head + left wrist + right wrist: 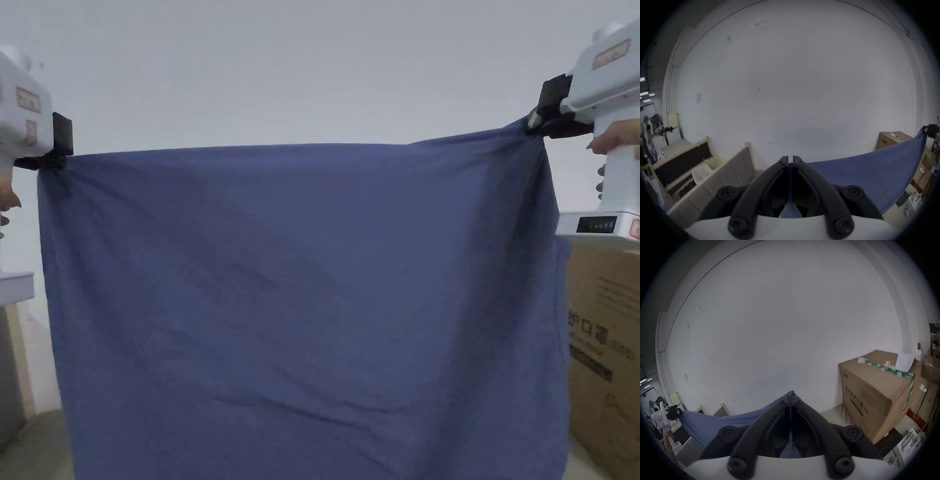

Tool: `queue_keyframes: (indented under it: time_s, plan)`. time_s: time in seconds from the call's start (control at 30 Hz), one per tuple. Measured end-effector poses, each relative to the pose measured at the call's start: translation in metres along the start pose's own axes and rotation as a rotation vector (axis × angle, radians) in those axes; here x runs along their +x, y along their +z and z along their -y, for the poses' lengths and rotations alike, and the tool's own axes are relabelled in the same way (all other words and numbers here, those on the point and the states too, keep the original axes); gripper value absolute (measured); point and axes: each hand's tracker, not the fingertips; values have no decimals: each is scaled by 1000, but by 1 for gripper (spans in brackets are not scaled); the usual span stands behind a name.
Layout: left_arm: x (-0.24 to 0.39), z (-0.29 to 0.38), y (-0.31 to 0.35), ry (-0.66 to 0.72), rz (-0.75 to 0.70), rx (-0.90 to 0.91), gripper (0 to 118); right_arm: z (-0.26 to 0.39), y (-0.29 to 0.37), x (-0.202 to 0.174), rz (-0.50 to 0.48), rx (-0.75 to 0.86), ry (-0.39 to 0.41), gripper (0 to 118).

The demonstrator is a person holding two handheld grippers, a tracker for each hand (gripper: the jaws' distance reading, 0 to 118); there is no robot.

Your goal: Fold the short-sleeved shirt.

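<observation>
A blue shirt [300, 300] hangs spread wide in the air in front of me, its top edge stretched between the two grippers. My left gripper [45, 161] is shut on the upper left corner, and my right gripper [542, 128] is shut on the upper right corner, slightly higher. In the left gripper view the black jaws [790, 160] pinch blue cloth, and the shirt [870, 175] runs off to the right toward the other gripper [930, 132]. In the right gripper view the jaws [791, 398] clamp a fold of the shirt [708, 421], which stretches left to the white left gripper [670, 416]. Sleeves and collar are hidden.
A white wall [312, 69] stands behind the shirt. A large cardboard box [603, 350] sits at the right, with more boxes [929, 386] beside it. Wooden-framed panels [708, 172] lean against the wall at the left. A person [648, 134] stands far off at the left.
</observation>
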Motion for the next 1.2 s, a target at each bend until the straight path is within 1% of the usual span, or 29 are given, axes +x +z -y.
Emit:
queue_keyframes:
  time_s: [0.07,0.1,0.17,0.2,0.23,0.27,0.33,0.37,0.4,0.47,0.5,0.53,0.57,0.67,0.73,0.8,0.87,0.97,1.03,1.1,1.17,1.2]
  plan:
    - [-3,-10,-4,26,1,16,3,-8,-1,-6,-3,22,3,0]
    - [-4,-11,-5,80,14,46,3,-10,0,-10,-8,43,2,0]
    - [-5,-7,-7,75,5,70,3,-10,-4,-15,2,53,25,0]
    - [-2,-1,-11,52,-4,77,3,-6,-7,-17,-3,49,32,0]
    - [-8,3,-28,7,-34,69,3,-1,-10,-17,-8,37,46,0]
    - [-10,12,-41,10,-55,57,3,8,-16,-15,-14,23,47,0]
    - [-11,36,-59,8,-39,7,3,31,-30,-11,1,-23,64,0]
    - [3,59,-41,28,-24,-22,3,44,-37,-8,21,-47,72,0]
    - [5,77,-48,37,-4,-48,3,59,-46,-5,32,-83,88,0]
    - [12,117,-68,24,-22,-121,3,96,-66,6,42,-148,87,0]
    - [9,135,-93,-1,-26,-158,3,117,-78,13,43,-189,80,0]
    - [14,160,-110,-31,-44,-209,3,142,-90,21,48,-227,50,0]
    - [18,184,-122,-49,-50,-250,3,159,-108,33,54,-266,39,0]
    - [30,271,-157,-28,-38,-394,3,241,-144,61,107,-410,26,0]
    - [37,327,-172,-10,-49,-470,3,293,-164,84,112,-499,1,0]
    - [44,383,-179,-9,-63,-571,3,353,-175,105,135,-616,-45,0]
    - [49,427,-180,-18,-51,-659,3,399,-175,123,170,-703,-54,0]
    - [49,469,-166,-44,-50,-732,3,453,-163,144,191,-806,-79,0]
    - [33,488,-163,-8,-40,-736,3,472,-149,155,206,-828,-88,0]
    - [22,493,-149,33,-32,-758,3,478,-132,164,190,-829,-108,0]
    - [14,495,-129,18,-32,-756,3,476,-116,167,203,-842,-89,0]
    - [10,495,-114,9,-37,-752,3,474,-103,169,190,-832,-85,0]
